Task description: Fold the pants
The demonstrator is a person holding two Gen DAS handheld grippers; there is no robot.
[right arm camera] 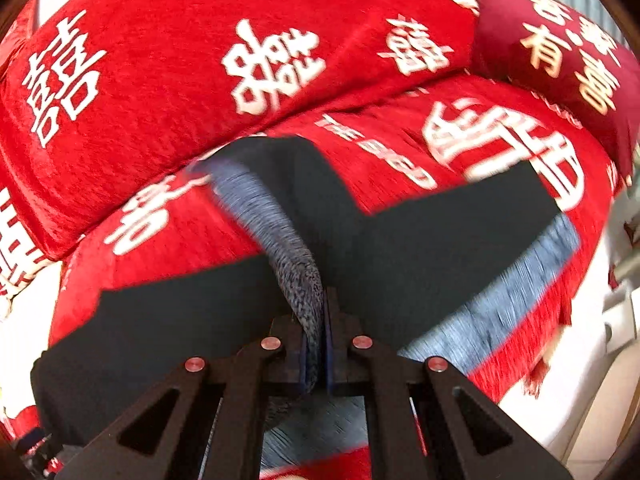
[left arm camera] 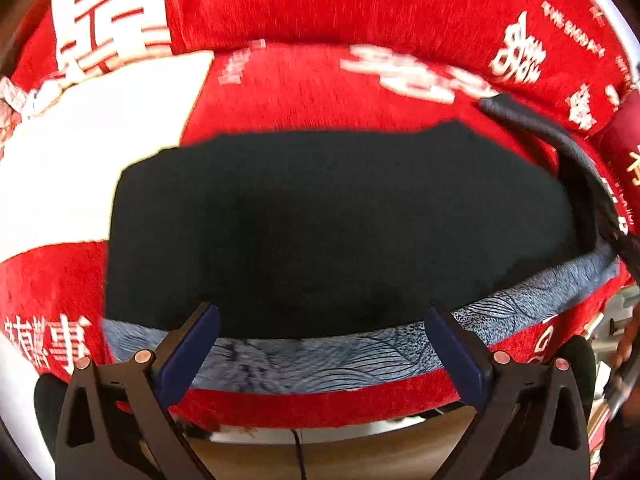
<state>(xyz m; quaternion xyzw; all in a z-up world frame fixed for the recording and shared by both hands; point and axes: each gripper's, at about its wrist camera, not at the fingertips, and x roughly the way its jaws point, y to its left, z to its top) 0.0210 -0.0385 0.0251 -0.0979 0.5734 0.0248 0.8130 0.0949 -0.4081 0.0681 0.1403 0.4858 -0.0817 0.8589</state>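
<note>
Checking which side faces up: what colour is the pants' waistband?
Mottled blue-grey, against black pants; the waistband shows best in the left wrist view.

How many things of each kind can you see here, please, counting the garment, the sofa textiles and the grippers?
Dark pants with grey patterned lining: 1
Red sofa cover with white characters: 1
Dark red cushion with gold characters: 1
Hand-held grippers: 2, the left hand-held gripper open, the right hand-held gripper shut on the pants
Total: 5
</note>
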